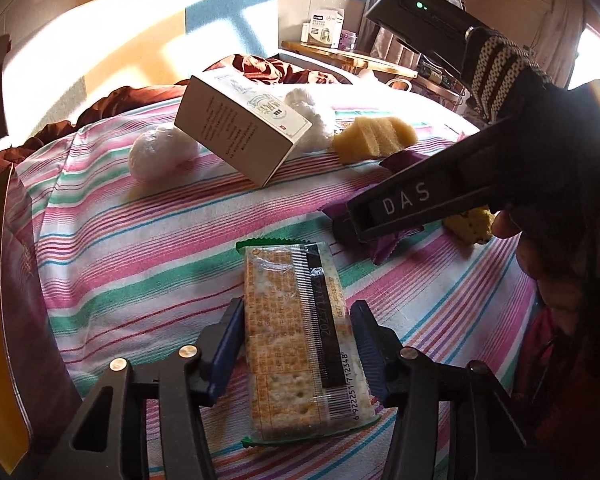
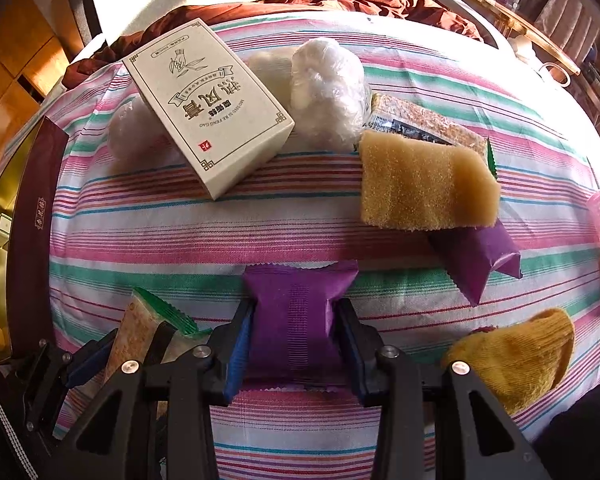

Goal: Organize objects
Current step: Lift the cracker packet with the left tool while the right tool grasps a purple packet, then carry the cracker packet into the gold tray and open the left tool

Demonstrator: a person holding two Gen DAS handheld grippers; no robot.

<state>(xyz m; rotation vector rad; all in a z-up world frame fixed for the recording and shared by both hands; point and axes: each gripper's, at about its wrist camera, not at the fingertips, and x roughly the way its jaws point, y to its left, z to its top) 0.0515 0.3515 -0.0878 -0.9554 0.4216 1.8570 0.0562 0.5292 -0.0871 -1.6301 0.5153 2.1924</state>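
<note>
My left gripper (image 1: 298,344) is shut on a cracker packet (image 1: 296,332) with green ends, held just over the striped cloth (image 1: 148,264). The packet and left gripper also show at the lower left of the right wrist view (image 2: 140,332). My right gripper (image 2: 294,340) is shut on a purple sachet (image 2: 296,312), pinching its middle. In the left wrist view the right gripper (image 1: 352,228) reaches in from the right over that sachet (image 1: 384,248).
On the cloth lie a white carton (image 2: 208,116), plastic-wrapped white bundles (image 2: 328,88), a tan sponge (image 2: 424,188), a second cracker packet (image 2: 424,120), a second purple sachet (image 2: 476,260) and a yellow knit item (image 2: 520,352). A maroon and gold box (image 2: 28,240) stands at the left edge.
</note>
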